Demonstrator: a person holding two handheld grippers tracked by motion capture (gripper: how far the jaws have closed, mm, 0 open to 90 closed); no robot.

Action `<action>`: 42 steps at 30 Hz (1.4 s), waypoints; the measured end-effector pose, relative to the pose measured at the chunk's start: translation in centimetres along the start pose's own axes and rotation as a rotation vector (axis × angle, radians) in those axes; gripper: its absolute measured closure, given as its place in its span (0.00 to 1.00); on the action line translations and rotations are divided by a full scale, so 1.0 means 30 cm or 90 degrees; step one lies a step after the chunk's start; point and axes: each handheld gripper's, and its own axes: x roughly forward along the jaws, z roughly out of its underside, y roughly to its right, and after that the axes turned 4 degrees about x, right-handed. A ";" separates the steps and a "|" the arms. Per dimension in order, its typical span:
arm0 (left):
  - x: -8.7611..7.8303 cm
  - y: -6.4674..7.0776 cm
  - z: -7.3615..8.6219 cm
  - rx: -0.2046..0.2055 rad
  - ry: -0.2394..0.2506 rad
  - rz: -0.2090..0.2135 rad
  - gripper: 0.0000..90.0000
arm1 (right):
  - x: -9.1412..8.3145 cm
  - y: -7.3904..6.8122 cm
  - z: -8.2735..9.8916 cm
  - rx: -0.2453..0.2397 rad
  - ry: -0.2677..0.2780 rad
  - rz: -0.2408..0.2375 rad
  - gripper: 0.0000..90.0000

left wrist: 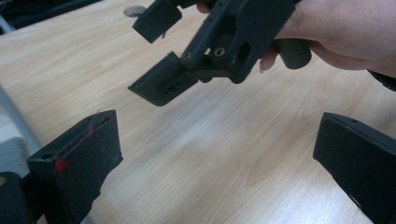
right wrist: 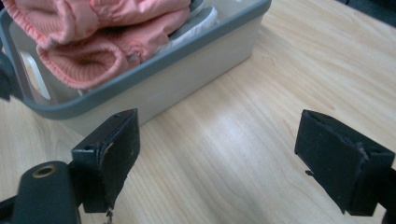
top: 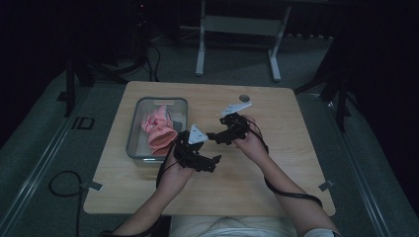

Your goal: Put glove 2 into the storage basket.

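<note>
1. Hovering over the pale woodgrain table [top: 257,177], the left tool [top: 210,160] has its blocky black jaws spread, holding nothing.
2. The right tool [top: 213,136] is likewise spread and holds nothing.
3. Farther left, ribbed pink cloth [top: 159,129] lies bunched in the grey-rimmed translucent bin [top: 133,133].

A lab or test room is suggested. A plain wooden table [top: 257,103] is set alone on grey carpet [top: 44,143], with darkness all around. At 12 o'clock the white legs of a bare bench frame [top: 237,44] are seen; at 8 o'clock a black cable [top: 62,185] is coiled on the floor.
</note>
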 end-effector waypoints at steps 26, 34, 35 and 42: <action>0.166 0.108 0.173 0.044 -0.041 0.018 0.01 | 0.018 0.054 0.238 0.023 -0.005 0.006 0.16; 0.189 0.107 0.207 0.030 -0.045 0.034 0.01 | 0.018 0.057 0.288 0.022 0.005 0.019 0.15; 0.191 0.108 0.209 0.028 -0.045 0.035 0.01 | 0.017 0.058 0.294 0.025 0.009 0.018 0.15; 0.197 0.108 0.224 0.021 -0.044 0.030 0.01 | 0.011 0.067 0.327 0.033 0.011 0.045 0.15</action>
